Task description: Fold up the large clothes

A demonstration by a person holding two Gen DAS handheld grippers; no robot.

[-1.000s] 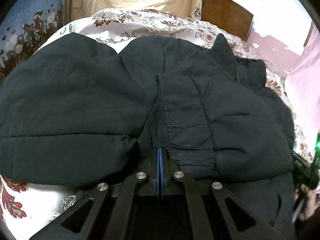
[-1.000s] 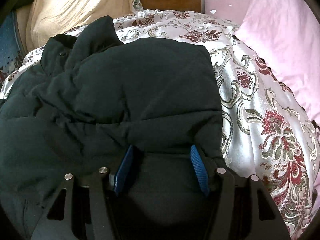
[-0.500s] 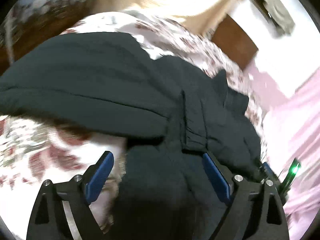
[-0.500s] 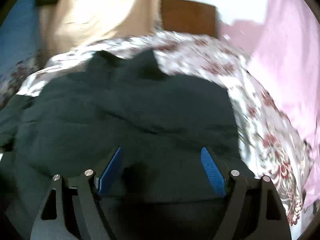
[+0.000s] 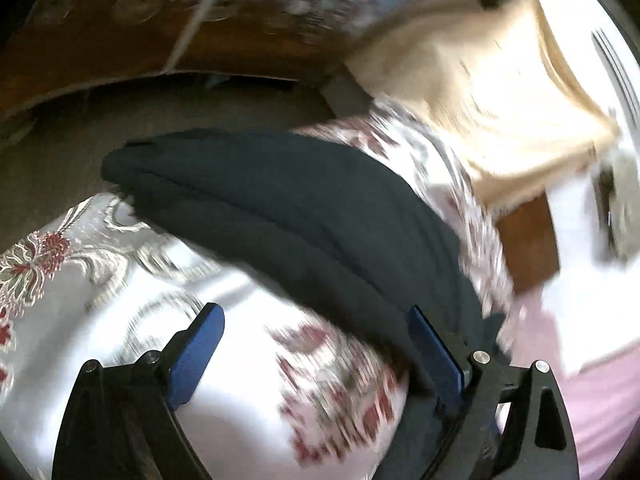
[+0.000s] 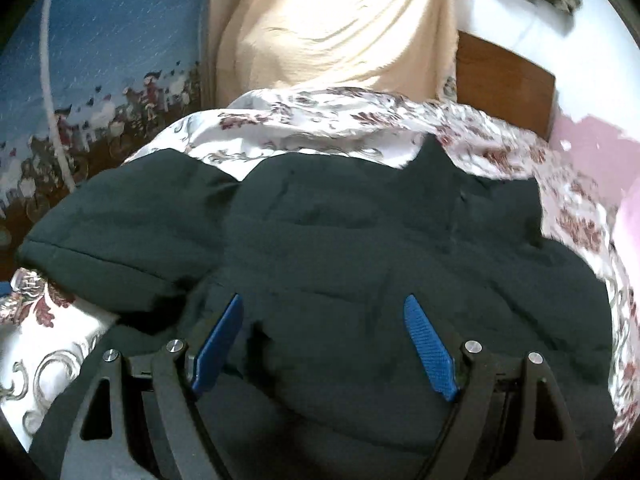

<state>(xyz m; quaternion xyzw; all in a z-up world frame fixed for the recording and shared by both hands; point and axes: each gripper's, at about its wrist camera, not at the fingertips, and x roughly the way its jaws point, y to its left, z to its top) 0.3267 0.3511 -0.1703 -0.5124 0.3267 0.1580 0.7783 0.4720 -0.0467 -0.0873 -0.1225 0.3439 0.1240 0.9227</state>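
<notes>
A large dark padded jacket (image 6: 360, 248) lies spread on a floral satin bedspread (image 6: 320, 116). One sleeve (image 6: 120, 240) sticks out to the left. My right gripper (image 6: 324, 312) is open and empty, its blue pads above the jacket's near part. In the blurred left wrist view the jacket's sleeve (image 5: 280, 216) runs diagonally across the bedspread (image 5: 120, 288). My left gripper (image 5: 316, 320) is open and empty over the bedspread, its right pad at the edge of the dark cloth.
A cream blanket (image 6: 340, 24) hangs behind the bed. A brown wooden headboard (image 6: 508, 80) stands at the back right. Pink cloth (image 6: 628, 224) lies at the right. A blue patterned hanging (image 6: 100, 60) covers the left wall.
My left gripper opened, let go of the dark cloth and swung left toward the sleeve. My right gripper stayed open and pulled back, higher over the jacket.
</notes>
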